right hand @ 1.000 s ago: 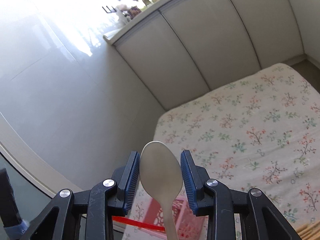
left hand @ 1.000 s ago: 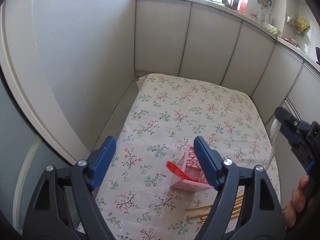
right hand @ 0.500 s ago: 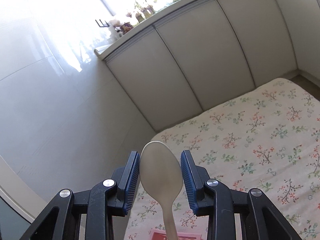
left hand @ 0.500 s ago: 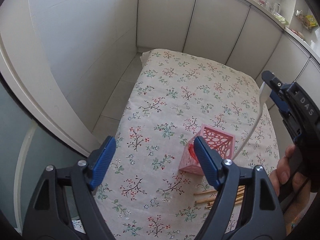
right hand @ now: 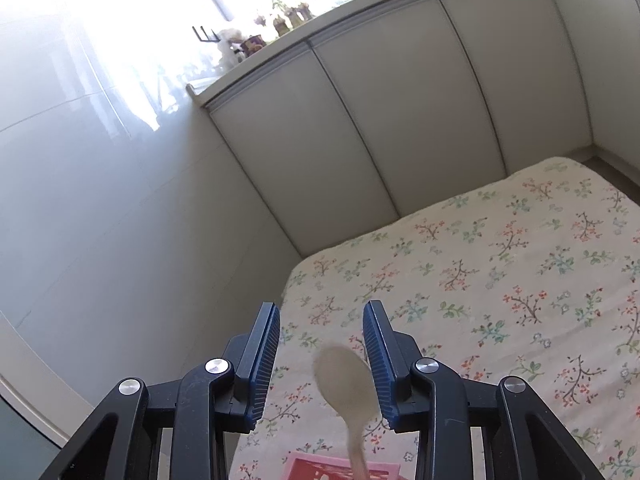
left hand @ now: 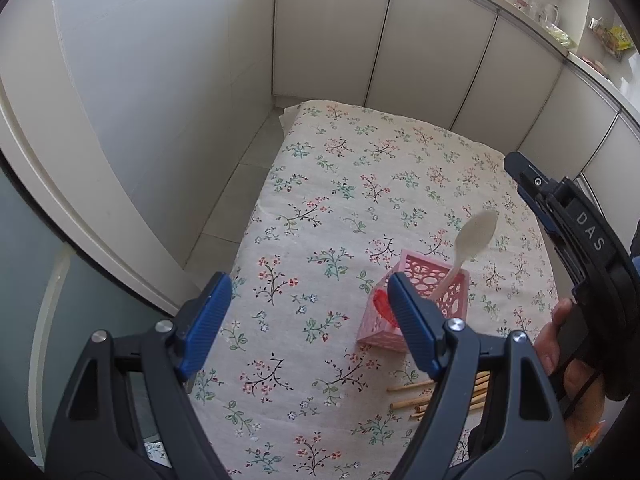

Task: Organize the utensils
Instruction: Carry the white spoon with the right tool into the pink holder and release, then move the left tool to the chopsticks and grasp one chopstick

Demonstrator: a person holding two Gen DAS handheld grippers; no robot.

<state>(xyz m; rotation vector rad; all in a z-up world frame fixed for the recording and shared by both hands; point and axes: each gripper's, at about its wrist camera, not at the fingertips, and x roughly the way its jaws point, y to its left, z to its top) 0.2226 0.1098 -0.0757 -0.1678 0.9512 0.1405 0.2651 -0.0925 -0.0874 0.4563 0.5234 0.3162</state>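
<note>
Left wrist view: the left gripper (left hand: 308, 312) hangs open and empty over the desk (left hand: 332, 200); the white spoon (left hand: 472, 244), clamped a second ago, now stands in the pink holder (left hand: 416, 304) near the desk's right edge. Right wrist view: the right gripper (right hand: 322, 364) has released the spoon (right hand: 346, 380), its pads clear of it. Chopsticks (left hand: 420, 398) remain outside the holder.

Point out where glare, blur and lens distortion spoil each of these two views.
Right wrist view: the window is blown out to white, washing the wall beside it; the white spoon is smeared by motion blur. Left wrist view: evenly lit, fisheye bends the cabinet doors into curves, and the spoon's bowl is slightly soft.
</note>
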